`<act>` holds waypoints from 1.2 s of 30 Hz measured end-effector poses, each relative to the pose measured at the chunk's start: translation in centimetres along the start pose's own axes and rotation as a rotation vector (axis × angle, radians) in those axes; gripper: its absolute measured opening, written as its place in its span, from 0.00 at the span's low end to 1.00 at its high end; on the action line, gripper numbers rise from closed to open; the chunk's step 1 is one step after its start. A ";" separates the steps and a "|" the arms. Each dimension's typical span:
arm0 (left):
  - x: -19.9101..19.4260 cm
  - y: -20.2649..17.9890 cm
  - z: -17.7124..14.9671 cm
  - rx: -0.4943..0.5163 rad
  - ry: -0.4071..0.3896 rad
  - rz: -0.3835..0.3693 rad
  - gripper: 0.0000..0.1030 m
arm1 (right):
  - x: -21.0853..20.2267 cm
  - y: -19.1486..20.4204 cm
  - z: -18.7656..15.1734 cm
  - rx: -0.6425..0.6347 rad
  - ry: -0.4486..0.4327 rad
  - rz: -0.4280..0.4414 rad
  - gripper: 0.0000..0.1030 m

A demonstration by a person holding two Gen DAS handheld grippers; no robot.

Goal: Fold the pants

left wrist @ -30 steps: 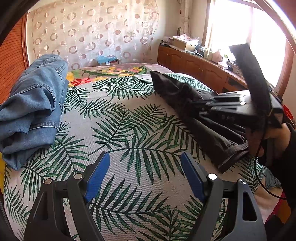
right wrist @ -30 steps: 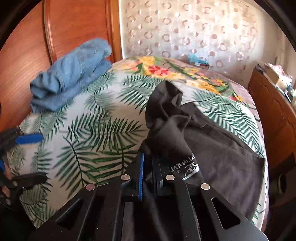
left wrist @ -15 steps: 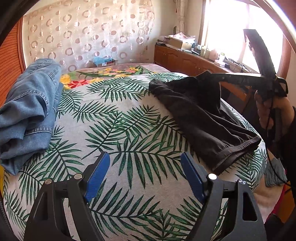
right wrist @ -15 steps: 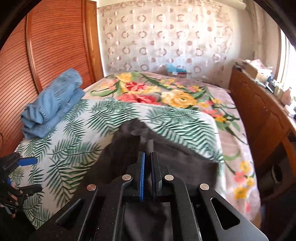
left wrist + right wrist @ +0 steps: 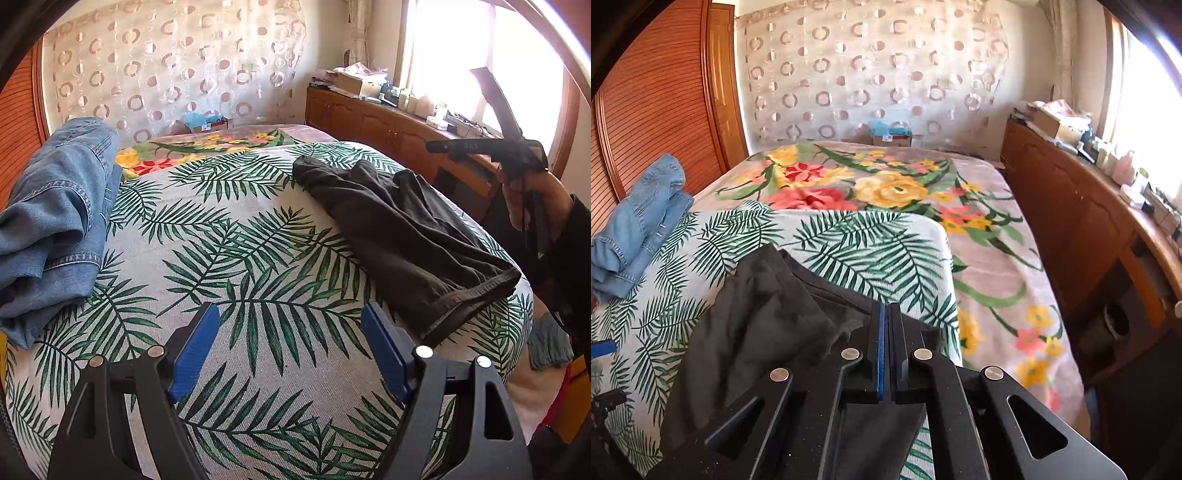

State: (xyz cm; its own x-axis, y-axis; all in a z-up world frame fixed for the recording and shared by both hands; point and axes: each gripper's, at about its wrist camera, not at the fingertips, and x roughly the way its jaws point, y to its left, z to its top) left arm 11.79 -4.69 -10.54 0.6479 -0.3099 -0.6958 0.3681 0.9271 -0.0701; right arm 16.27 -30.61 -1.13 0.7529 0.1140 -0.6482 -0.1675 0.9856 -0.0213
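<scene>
Dark brown pants (image 5: 402,229) lie crumpled on the right side of the palm-leaf bedspread (image 5: 236,258); they also show in the right wrist view (image 5: 764,325). My left gripper (image 5: 288,347) is open and empty, low over the bed's near edge, left of the pants' hem. My right gripper (image 5: 885,314) is shut with nothing between its fingers, raised above the pants' right edge. It shows in the left wrist view (image 5: 432,147) held in a hand, clear of the cloth.
Folded blue jeans (image 5: 55,206) sit at the bed's left side, next to a slatted wooden wall (image 5: 646,122). A floral blanket (image 5: 886,184) covers the far bed. A wooden cabinet (image 5: 1089,229) with clutter runs along the right under the window.
My right gripper lifted up and back from the pants and let go of the cloth it held; the pants dropped flat on the bed. My left gripper stayed put.
</scene>
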 end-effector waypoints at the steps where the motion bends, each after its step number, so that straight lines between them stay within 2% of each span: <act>1: 0.0 -0.1 0.0 0.001 0.000 -0.002 0.77 | 0.1 0.3 -0.2 0.004 0.005 0.020 0.01; 3: 0.2 -0.4 0.2 0.008 0.003 -0.004 0.77 | 0.5 0.5 -0.4 0.016 0.016 0.056 0.02; 4: 0.3 -0.6 0.3 0.014 0.003 -0.005 0.77 | 0.8 0.7 -0.5 0.021 0.025 0.070 0.07; 6: 0.5 -1.0 0.8 0.028 -0.002 -0.008 0.77 | 1.4 1.3 -0.8 0.026 0.039 0.104 0.25; 7: 0.8 -1.4 1.2 0.038 -0.005 -0.011 0.77 | 1.7 1.7 -0.9 0.034 0.041 0.114 0.38; 8: 1.0 -1.7 1.6 0.045 -0.005 -0.010 0.77 | 2.0 1.4 -0.9 0.045 0.045 0.120 0.40; 16: 3.8 -4.7 4.7 0.097 0.004 -0.030 0.77 | 4.2 0.4 -0.8 0.115 0.122 0.201 0.40; 18: 4.6 -5.2 4.9 0.103 0.018 -0.030 0.77 | 4.5 0.1 -0.7 0.115 0.146 0.206 0.27; 19: 4.8 -5.4 4.9 0.106 0.023 -0.031 0.77 | 4.7 0.1 -0.7 0.106 0.156 0.206 0.13; 20: 4.9 -5.6 4.9 0.110 0.027 -0.034 0.77 | 4.7 0.1 -0.6 0.092 0.152 0.200 0.03; 27: 5.5 -6.3 4.3 0.132 0.058 -0.025 0.77 | 1.6 -3.0 0.6 0.088 0.037 0.078 0.03; 33: 5.7 -6.8 4.1 0.141 0.066 -0.024 0.77 | 2.9 -5.5 0.0 0.114 0.116 0.000 0.03; 35: 5.7 -6.8 4.0 0.144 0.068 -0.023 0.77 | 3.7 -5.5 -0.1 0.105 0.134 -0.029 0.17; 36: 5.7 -6.8 4.0 0.144 0.070 -0.021 0.77 | 3.8 -5.6 0.0 0.110 0.133 -0.034 0.21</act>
State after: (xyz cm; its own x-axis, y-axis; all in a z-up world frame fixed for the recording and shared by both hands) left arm 15.64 -13.63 -11.19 0.5925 -0.3089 -0.7440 0.4764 0.8791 0.0145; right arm 20.07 -35.65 -3.52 0.6649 0.0701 -0.7437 -0.0674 0.9972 0.0337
